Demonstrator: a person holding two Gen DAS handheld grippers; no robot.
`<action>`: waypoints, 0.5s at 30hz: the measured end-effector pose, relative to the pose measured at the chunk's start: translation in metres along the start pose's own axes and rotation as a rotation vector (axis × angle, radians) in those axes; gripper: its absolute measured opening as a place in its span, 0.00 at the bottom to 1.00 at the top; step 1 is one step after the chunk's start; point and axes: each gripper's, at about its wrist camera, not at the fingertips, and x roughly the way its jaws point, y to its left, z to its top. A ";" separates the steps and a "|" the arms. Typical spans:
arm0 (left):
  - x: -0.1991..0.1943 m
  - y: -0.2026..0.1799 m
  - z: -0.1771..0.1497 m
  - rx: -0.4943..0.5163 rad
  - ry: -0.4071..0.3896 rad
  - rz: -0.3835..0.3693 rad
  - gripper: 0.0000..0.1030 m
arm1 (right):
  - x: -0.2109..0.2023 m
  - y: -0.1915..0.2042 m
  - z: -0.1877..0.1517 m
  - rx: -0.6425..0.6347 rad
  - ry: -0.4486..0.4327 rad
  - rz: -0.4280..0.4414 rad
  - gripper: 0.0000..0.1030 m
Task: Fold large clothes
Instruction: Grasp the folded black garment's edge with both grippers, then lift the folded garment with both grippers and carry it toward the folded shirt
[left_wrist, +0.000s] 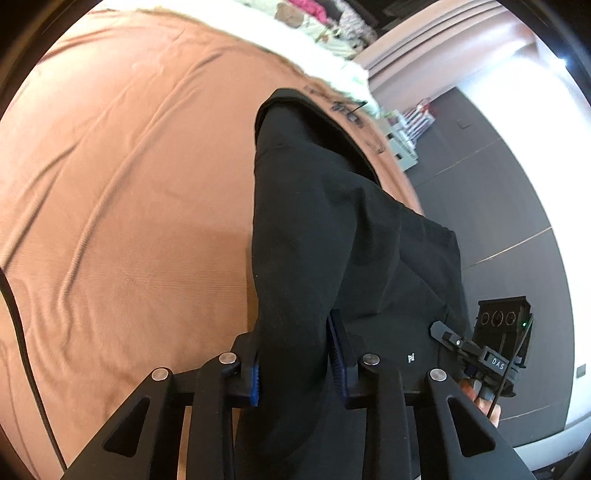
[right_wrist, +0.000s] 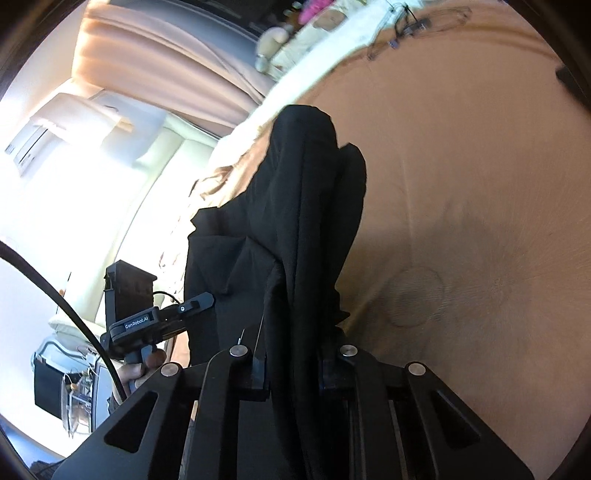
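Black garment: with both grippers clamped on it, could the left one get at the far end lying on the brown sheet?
Probably not as things stand. The left gripper is shut on the black garment, as is the right gripper. The path over the brown sheet looks free, but it would have to let go first.

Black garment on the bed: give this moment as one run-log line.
left gripper: shut on black garment | right gripper: shut on black garment | garment hangs over brown bedsheet

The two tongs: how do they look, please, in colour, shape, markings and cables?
Both tongs, left and right, are matte black, with angled linkage bars, triangular cut-outs and round silver pivot pins. The left fingers carry ribbed blue pads. The left body reads "GenRobot.AI"; a black cable runs past it.
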 end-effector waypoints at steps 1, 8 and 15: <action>-0.009 -0.006 -0.002 0.005 -0.013 -0.008 0.29 | -0.006 0.008 -0.003 -0.012 -0.011 0.001 0.13; -0.065 -0.045 -0.020 0.045 -0.092 -0.075 0.27 | -0.051 0.066 -0.026 -0.094 -0.098 0.005 0.13; -0.114 -0.095 -0.043 0.115 -0.148 -0.132 0.28 | -0.121 0.122 -0.056 -0.180 -0.196 -0.013 0.13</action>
